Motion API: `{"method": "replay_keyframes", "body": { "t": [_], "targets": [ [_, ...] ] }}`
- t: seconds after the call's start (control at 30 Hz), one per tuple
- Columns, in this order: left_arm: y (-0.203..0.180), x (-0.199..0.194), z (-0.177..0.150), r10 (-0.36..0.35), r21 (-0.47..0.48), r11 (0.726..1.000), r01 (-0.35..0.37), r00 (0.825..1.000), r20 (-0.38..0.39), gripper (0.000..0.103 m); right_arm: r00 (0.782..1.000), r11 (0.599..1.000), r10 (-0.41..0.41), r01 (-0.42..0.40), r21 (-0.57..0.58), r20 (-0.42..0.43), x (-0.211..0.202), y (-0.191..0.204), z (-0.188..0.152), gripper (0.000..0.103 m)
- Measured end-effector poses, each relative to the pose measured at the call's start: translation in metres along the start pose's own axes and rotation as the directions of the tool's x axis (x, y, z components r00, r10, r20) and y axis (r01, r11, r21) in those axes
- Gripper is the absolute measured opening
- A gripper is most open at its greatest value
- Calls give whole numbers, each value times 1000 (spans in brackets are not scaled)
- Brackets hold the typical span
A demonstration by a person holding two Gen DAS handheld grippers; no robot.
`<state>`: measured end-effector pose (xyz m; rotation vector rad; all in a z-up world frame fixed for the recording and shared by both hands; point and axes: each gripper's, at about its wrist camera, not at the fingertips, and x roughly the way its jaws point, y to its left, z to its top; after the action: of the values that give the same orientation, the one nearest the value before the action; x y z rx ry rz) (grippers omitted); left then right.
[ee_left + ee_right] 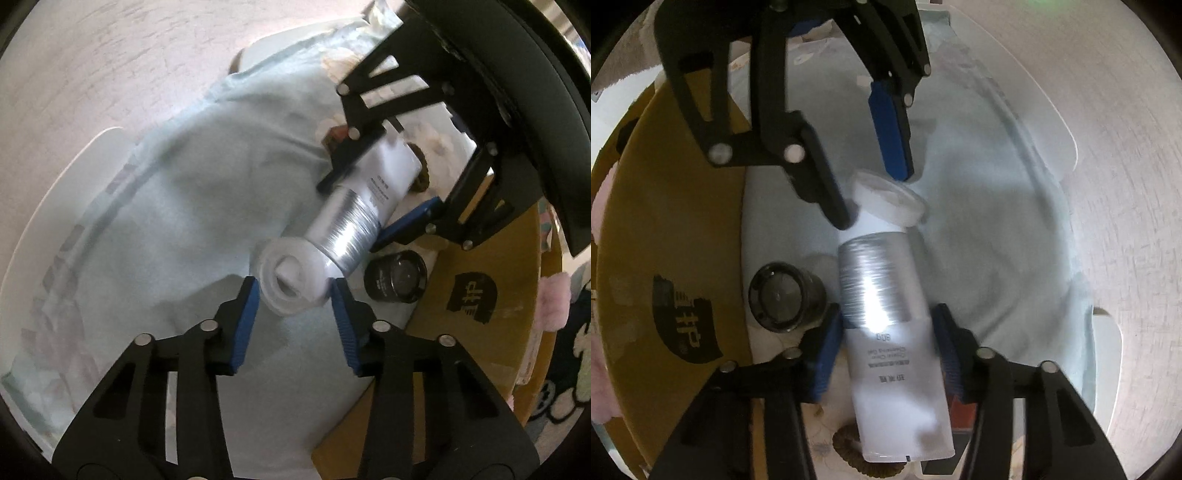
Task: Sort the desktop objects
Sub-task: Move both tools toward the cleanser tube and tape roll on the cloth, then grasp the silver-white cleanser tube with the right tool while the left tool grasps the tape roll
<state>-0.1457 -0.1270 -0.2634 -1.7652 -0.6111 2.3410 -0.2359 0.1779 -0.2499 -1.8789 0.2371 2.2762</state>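
A white and silver cosmetic tube [886,325] with a translucent white cap [888,201] is held above a pale blue cloth [979,240]. My right gripper [884,347] is shut on the tube's body. My left gripper [291,291] has its blue pads on either side of the cap [291,278], touching or nearly touching it. The tube shows in the left wrist view [354,214], with the right gripper [380,192] clamped on it. The left gripper appears in the right wrist view [875,199] at the cap.
A small black jar [783,295] lies on the cloth beside the tube, also in the left wrist view [397,275]. A brown cardboard box [665,258] with a black logo stands to one side. A brown scrunchie [864,454] lies under the tube's end. A white table [1052,110] edge lies beyond the cloth.
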Motion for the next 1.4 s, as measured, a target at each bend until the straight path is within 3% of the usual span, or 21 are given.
{"method": "replay_keyframes", "body": {
  "t": [0.37,0.73,0.9,1.03,1.4],
  "targets": [
    [17,-12,-7,-55,-57,997,59,997,62,10,1000,1000,-4,4,25,2,-5,-1,-4,42],
    [41,-13,9,-34,-113,993,44,995,90,9,1000,1000,-1,1,7,-10,-10,10,-8,42],
    [46,6,20,15,-135,991,-12,1000,20,9,1000,1000,1,-1,7,-11,-12,13,-10,42],
    [47,14,32,0,-166,986,4,1000,26,9,1000,1000,3,-3,2,-11,-12,12,-6,42],
    [40,17,50,38,-121,992,-33,998,40,10,1000,1000,9,-9,-15,-2,-18,20,-12,42]
  ]
}}
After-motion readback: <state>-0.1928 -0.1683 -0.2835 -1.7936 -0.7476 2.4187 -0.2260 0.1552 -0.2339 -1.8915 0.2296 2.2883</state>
